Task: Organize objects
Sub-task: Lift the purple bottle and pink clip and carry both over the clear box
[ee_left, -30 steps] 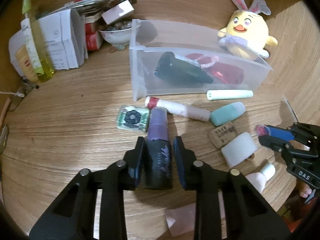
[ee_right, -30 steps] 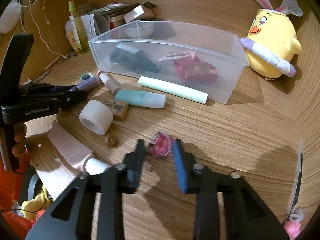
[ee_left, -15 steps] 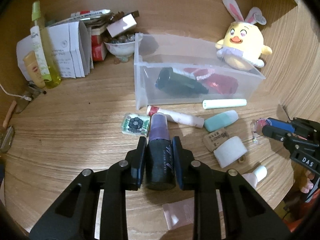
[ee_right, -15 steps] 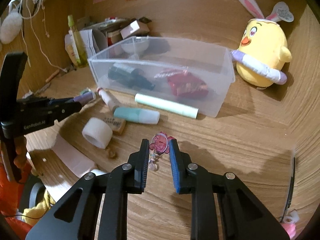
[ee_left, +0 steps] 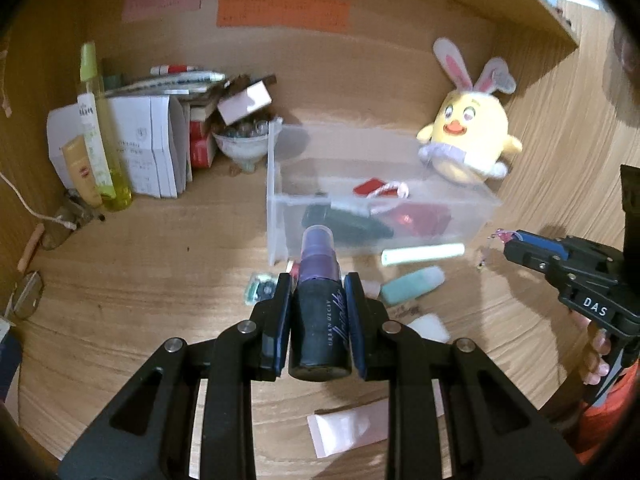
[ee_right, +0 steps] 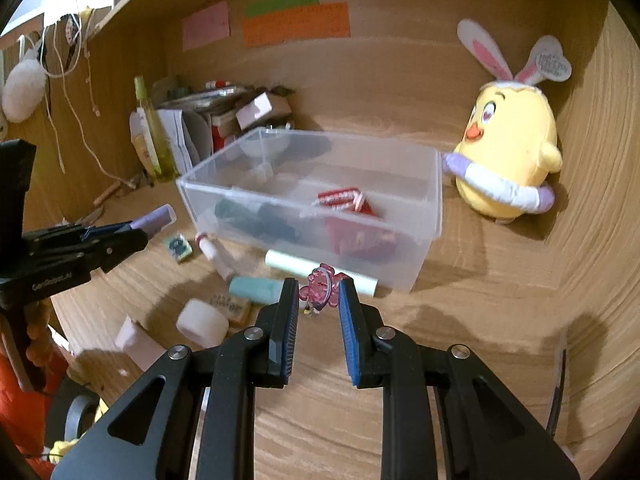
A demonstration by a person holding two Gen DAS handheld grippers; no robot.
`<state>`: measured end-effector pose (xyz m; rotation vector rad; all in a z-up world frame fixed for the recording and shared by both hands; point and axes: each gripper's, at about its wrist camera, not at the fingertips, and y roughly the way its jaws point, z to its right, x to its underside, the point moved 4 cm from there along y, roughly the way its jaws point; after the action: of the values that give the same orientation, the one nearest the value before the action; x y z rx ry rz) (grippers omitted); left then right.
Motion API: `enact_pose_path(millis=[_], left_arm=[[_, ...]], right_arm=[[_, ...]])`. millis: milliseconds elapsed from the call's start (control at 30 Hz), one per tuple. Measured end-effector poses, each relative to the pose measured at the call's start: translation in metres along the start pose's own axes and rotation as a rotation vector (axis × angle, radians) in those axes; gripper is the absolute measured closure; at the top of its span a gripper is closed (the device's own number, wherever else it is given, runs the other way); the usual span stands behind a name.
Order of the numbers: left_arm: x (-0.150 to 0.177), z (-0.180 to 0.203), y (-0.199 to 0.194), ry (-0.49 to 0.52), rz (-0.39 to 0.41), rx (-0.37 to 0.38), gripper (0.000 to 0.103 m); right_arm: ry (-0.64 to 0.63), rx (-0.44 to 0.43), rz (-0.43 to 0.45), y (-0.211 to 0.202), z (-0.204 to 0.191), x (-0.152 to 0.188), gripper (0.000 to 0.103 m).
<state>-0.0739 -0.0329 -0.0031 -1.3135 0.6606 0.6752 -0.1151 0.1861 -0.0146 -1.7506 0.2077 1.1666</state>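
My left gripper [ee_left: 319, 286] is shut on a dark spray bottle with a purple cap [ee_left: 318, 308], lifted above the wooden desk and aimed at the clear plastic bin [ee_left: 276, 184]. My right gripper [ee_right: 319, 286] is shut on a small pink charm [ee_right: 319, 290], also held off the desk in front of the bin [ee_right: 420, 256]. The bin holds a dark bottle [ee_left: 344, 226] and a red packet [ee_left: 424, 218]. Each gripper shows in the other's view: the right gripper [ee_left: 510, 245] at the right edge, the left gripper [ee_right: 138, 234] at the left with the purple cap sticking out.
On the desk before the bin lie a mint stick [ee_left: 422, 254], a teal tube [ee_left: 412, 286], a white roll [ee_right: 202, 320], a white-and-red tube [ee_right: 218, 258], a green patterned box [ee_right: 180, 246] and a pink tube [ee_left: 344, 428]. A yellow plush chick [ee_left: 468, 144] sits right; papers, bottles, a bowl crowd back left.
Both grippers have risen off the desk with their objects, and both views have tilted up so the back wall with its coloured notes now shows. The pink charm left the desk surface.
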Motion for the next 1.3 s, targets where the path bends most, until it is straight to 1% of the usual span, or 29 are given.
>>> enact_pose_path(millis=[367, 733, 800, 967, 1200, 1300], left_arm=[[-0.032, 0.006, -0.017, -0.022, 0.097, 0.024, 0.078], [-0.062, 0.009, -0.015, -0.022, 0.146, 0.014, 0.078], [-0.066, 0.008, -0.012, -0.025, 0.145, 0.014, 0.078], [-0.076, 0.007, 0.001, -0.02, 0.13, -0.004, 0.078], [-0.086, 0.004, 0.015, -0.028, 0.113, -0.003, 0.078], [-0.092, 0.001, 0.021, -0.03, 0.109, -0.008, 0.078]], right_arm=[[-0.007, -0.007, 0.111, -0.012, -0.001, -0.04, 0.085], [-0.051, -0.006, 0.132, -0.004, -0.008, -0.069, 0.085], [-0.049, -0.014, 0.127, -0.001, -0.008, -0.072, 0.085], [-0.06, -0.003, 0.131, 0.005, -0.009, -0.083, 0.085], [-0.099, 0.034, 0.146, 0.014, -0.009, -0.105, 0.085], [-0.1, 0.045, 0.14, 0.023, -0.007, -0.113, 0.085]])
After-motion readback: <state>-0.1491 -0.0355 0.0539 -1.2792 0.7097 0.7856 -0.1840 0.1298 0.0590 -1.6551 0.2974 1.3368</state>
